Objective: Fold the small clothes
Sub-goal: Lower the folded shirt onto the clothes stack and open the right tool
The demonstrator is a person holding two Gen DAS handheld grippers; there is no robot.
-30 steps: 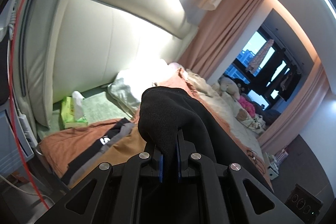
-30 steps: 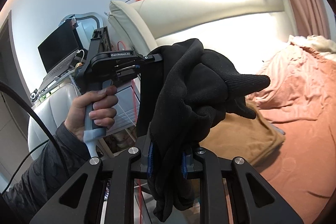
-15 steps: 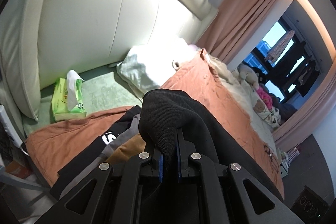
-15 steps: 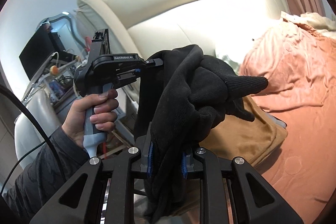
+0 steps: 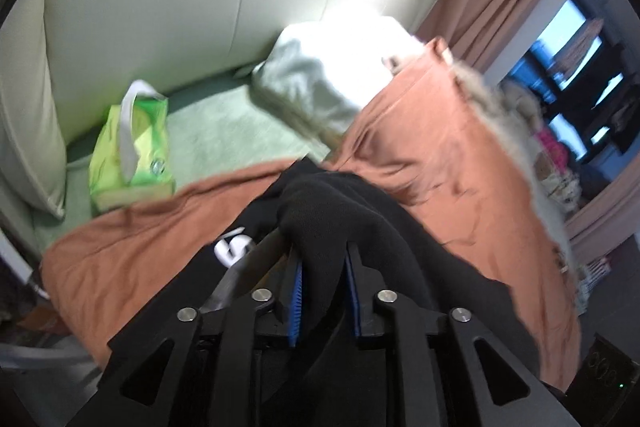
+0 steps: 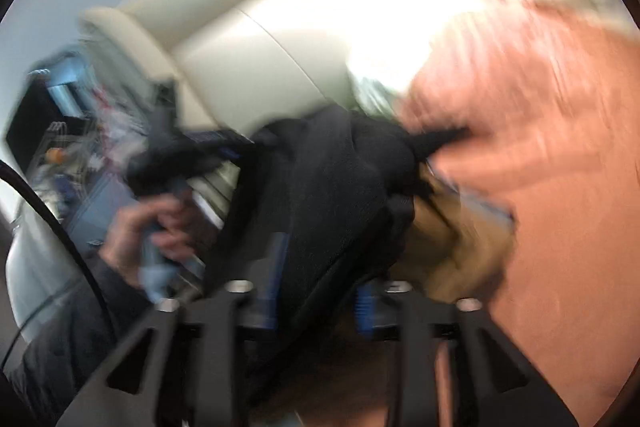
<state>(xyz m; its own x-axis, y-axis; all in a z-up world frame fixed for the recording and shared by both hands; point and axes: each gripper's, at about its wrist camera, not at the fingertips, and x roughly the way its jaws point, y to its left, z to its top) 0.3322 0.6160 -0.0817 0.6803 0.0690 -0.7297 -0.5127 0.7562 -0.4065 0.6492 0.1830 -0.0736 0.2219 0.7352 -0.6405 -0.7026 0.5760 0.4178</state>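
Left wrist view looks down over a wide bed (image 5: 420, 163) with an orange cover, a pale padded headboard (image 5: 160, 7) behind it, a white pillow (image 5: 332, 75) and a green tissue pack (image 5: 132, 147) on the green sheet. Over the near edge of the bed hangs a black garment (image 5: 360, 211), bunched and passing between the blue-padded jaws of the left gripper (image 5: 322, 267). Those jaws are opening, and a gap shows beside the cloth, so the hold looks loosened. Under it lies a dark piece of clothing with a white logo (image 5: 232, 247). In the badly blurred right wrist view, the same black garment (image 6: 328, 187) runs across to the right gripper (image 6: 316, 267), whose jaws are also opening with the cloth between them; a tan garment (image 6: 452, 247) lies below. With both holds easing at once, the garment will likely drop in a heap instead of flat, covering the clothes beneath and tangling with them, which would spoil any neat fold.
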